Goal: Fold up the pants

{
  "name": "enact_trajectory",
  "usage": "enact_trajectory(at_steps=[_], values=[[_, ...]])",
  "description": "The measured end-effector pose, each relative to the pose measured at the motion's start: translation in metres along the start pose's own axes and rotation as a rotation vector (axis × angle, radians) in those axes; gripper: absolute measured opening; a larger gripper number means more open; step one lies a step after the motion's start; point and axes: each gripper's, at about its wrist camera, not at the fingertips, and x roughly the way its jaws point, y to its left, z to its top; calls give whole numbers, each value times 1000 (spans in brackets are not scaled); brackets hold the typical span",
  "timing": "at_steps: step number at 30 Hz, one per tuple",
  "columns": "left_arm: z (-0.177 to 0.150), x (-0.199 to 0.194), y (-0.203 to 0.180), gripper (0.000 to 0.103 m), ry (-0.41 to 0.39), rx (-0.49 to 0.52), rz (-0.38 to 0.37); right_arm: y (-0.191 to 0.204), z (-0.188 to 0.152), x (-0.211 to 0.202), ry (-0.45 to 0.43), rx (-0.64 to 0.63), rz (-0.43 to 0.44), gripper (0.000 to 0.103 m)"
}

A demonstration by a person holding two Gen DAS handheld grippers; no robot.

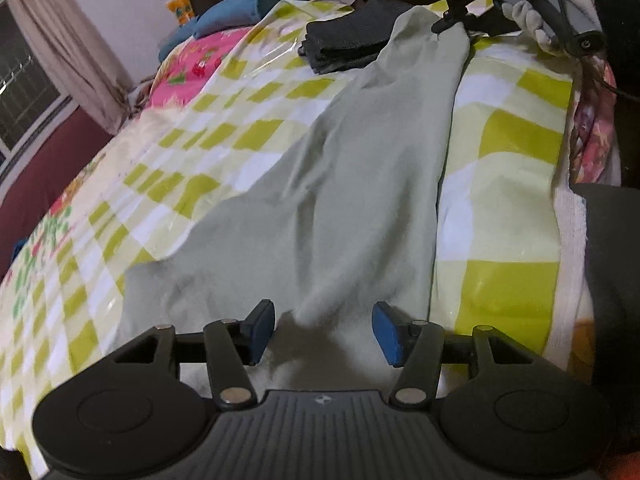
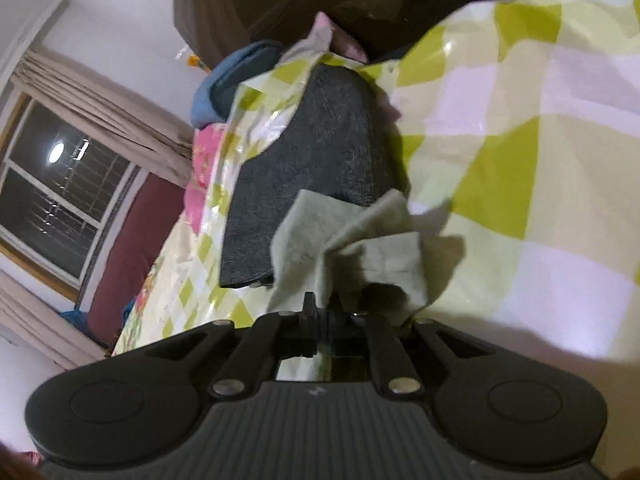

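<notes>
Pale green pants point(image 1: 352, 184) lie stretched along the checked plastic sheet point(image 1: 516, 136) on the bed. My left gripper point(image 1: 324, 332) is open, its blue pads point(image 1: 386, 332) either side of the near end of the pants, with cloth bunched between them. My right gripper point(image 1: 444, 26) is at the far end, shut on the pants' far edge. In the right wrist view the right gripper point(image 2: 324, 308) pinches a crumpled corner of the green cloth point(image 2: 360, 248) and holds it a little above the sheet.
A folded dark grey garment point(image 1: 352, 44) lies at the far end, next to the pants; it also shows in the right wrist view point(image 2: 316, 176). Blue pillows point(image 1: 256, 4) and a pink floral cover point(image 1: 192, 64) lie beyond. The bed's edge point(image 1: 572, 240) runs along the right.
</notes>
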Motion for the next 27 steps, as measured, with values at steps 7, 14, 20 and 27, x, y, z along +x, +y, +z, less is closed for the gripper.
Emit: enact_trajectory(at_steps=[7,14,20,27], values=[[0,-1,-3,68,-8,17,-22,-17,-6,-3,10,48,0,21],[1,2,-3,68,-9,16,-32,-19,-6,-17,-9,93,33,29],[1,2,-3,68,-5,15,-30,-13,4,4,18,116,42,28],[2,3,-2,68,-6,17,-34,45,14,-15,-42,-131,77,4]])
